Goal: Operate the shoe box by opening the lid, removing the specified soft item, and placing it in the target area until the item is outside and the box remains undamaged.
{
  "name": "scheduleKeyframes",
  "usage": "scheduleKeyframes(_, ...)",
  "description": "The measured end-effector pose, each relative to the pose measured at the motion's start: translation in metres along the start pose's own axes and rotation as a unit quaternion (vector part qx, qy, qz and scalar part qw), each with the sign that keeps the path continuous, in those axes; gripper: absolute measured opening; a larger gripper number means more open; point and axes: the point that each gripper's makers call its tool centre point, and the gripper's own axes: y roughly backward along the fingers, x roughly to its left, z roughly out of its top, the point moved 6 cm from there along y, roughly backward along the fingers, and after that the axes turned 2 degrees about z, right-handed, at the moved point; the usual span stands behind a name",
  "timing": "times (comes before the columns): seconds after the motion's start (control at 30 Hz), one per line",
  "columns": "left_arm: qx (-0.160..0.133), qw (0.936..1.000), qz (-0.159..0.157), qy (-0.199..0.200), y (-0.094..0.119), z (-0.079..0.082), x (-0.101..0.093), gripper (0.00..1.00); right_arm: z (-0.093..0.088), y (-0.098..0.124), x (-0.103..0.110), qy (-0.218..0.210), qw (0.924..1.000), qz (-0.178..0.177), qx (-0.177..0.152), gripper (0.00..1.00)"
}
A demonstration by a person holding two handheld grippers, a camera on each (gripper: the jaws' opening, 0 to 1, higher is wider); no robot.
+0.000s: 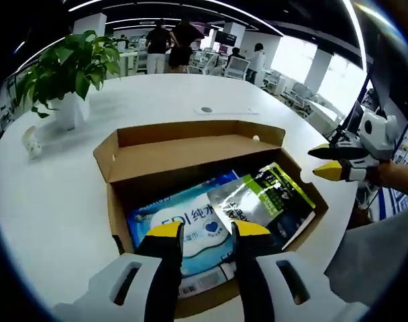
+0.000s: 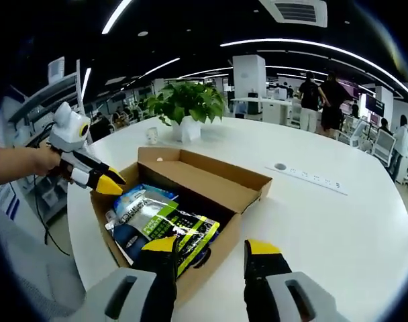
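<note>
Landmark: shoe box (image 1: 190,151) (image 2: 211,181), brown corrugated cardboard, rectangular, lid folded back and open, resting on a round white surface (image 1: 56,201) (image 2: 338,228).

Around the box: potted plant (image 1: 70,70) (image 2: 187,104) with broad green leaves in a white pot, beyond the box's far side. A small pale object (image 1: 31,141) (image 2: 151,135) lies near the pot; what it is cannot be told. A round grommet (image 1: 206,109) (image 2: 280,166) and a flat white strip (image 2: 315,180) are set in the surface past the box. People stand among desks and chairs well beyond the surface, under long ceiling lights.

Inside the box: a soft blue and white packet (image 1: 184,231) (image 2: 133,198), glossy plastic, lying flat. Overlapping it, a shiny dark pouch (image 1: 268,198) (image 2: 167,231) with yellow-green edging.

Left tongs (image 1: 207,231) (image 2: 113,182): yellow-tipped black jaws, parted moderately, gripping nothing, poised over the blue and white packet at the box's near edge. Contact with the packet cannot be told.

Right tongs (image 2: 214,248) (image 1: 327,162): jaws spread fairly wide, nothing between them, hovering by the box's side rim next to the dark pouch. A hand (image 1: 392,176) holds them.
</note>
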Motion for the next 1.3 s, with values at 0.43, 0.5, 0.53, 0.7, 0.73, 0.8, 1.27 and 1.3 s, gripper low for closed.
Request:
scheduleKeyframes(0.43,0.022,0.9986,-0.034,0.033,-0.015,-0.014,-0.016,0.29,-0.007,0.010,0.012,0.006,0.9998,0.015,-0.011,0.40)
scheduleKeyframes(0.5,0.022,0.9982,-0.039,0.041,-0.016,-0.015,-0.017,0.27,-0.009,0.011,0.013,0.007,0.9998,0.016,-0.012,0.40)
scheduleKeyframes(0.53,0.023,0.9980,-0.040,0.042,-0.017,-0.015,-0.018,0.26,-0.009,0.012,0.013,0.007,0.9998,0.016,-0.013,0.40)
scheduleKeyframes(0.7,0.030,0.9968,-0.050,0.055,-0.020,-0.018,-0.020,0.22,-0.011,0.014,0.017,0.022,0.9994,0.019,-0.020,0.41)
scheduleKeyframes(0.73,0.030,0.9968,-0.050,0.055,-0.020,-0.019,-0.020,0.21,-0.012,0.014,0.017,0.023,0.9993,0.020,-0.020,0.41)
scheduleKeyframes(0.8,0.031,0.9962,-0.053,0.062,-0.021,-0.019,-0.020,0.20,-0.012,0.015,0.018,0.018,0.9993,0.022,-0.024,0.41)
scheduleKeyframes(1.27,0.014,0.9901,-0.087,0.110,-0.028,-0.022,-0.022,0.03,-0.012,0.016,0.016,0.017,0.9992,0.018,-0.032,0.41)
scheduleKeyframes(1.3,0.012,0.9899,-0.088,0.111,-0.028,-0.021,-0.022,0.02,-0.013,0.016,0.016,0.017,0.9992,0.018,-0.032,0.41)
